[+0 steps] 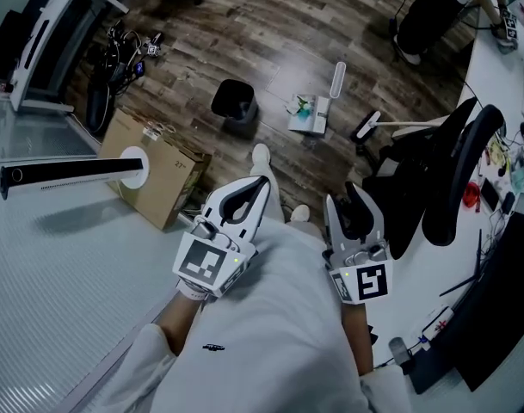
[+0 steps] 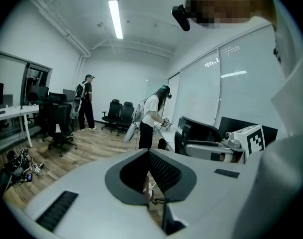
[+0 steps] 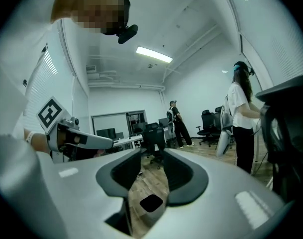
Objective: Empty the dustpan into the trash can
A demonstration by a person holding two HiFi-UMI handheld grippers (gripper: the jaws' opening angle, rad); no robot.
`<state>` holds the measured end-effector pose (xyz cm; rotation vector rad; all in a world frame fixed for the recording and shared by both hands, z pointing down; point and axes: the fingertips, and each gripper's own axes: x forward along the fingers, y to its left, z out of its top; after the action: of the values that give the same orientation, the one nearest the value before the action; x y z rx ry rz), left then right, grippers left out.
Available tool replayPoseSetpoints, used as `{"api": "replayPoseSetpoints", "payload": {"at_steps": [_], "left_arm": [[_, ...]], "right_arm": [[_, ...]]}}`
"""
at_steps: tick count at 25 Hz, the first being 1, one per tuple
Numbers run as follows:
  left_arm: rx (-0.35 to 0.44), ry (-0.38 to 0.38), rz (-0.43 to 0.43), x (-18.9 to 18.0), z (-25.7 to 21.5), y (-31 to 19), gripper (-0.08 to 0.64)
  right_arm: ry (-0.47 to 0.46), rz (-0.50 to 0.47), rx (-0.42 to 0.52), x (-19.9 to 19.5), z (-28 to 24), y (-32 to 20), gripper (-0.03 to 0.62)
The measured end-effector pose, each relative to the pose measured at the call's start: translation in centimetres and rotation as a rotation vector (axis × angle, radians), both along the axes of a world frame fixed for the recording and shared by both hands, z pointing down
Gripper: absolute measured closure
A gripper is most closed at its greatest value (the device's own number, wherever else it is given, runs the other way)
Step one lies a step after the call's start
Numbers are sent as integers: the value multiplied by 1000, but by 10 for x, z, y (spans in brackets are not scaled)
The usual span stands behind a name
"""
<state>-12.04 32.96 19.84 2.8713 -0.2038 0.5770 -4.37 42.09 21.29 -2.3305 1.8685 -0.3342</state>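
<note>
A black trash can (image 1: pixel 234 101) stands on the wood floor ahead of me. To its right lies a white and green dustpan (image 1: pixel 317 110) with an upright white handle. Both grippers are held close in front of my torso, well short of either thing. My left gripper (image 1: pixel 260 182) is shut with nothing between its jaws; in its own view the left gripper (image 2: pixel 147 154) shows its pads meeting. My right gripper (image 1: pixel 348 194) stands partly open and empty, and in its own view the right gripper (image 3: pixel 152 162) has floor showing through the gap.
A cardboard box (image 1: pixel 155 172) sits by the grey table (image 1: pixel 55 256) at my left. A white-handled broom (image 1: pixel 391 126) lies right of the dustpan. A black office chair (image 1: pixel 451 179) and a white desk (image 1: pixel 494 84) are at my right. Other people (image 2: pixel 152 114) stand further off.
</note>
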Motion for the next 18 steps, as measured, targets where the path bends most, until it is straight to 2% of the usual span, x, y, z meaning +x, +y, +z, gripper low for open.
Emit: {"api": "replayPoseSetpoints", "payload": {"at_steps": [4,9,12,18], "left_arm": [[-22,25,-13,16,1,-57,553],[-63,45,0,31,-2,-128,553],[-106,56,-20,33,-6,-175,554],[-112,97,-4,37,-4,-253,554]], "right_arm": [[1,-32,-61,7,7,-56,457],[32,-13,-75,26,-3,-126,456],[48,10,-78,38,-11,-166,456],[82,86,-79,55,-19,-227,456]]}}
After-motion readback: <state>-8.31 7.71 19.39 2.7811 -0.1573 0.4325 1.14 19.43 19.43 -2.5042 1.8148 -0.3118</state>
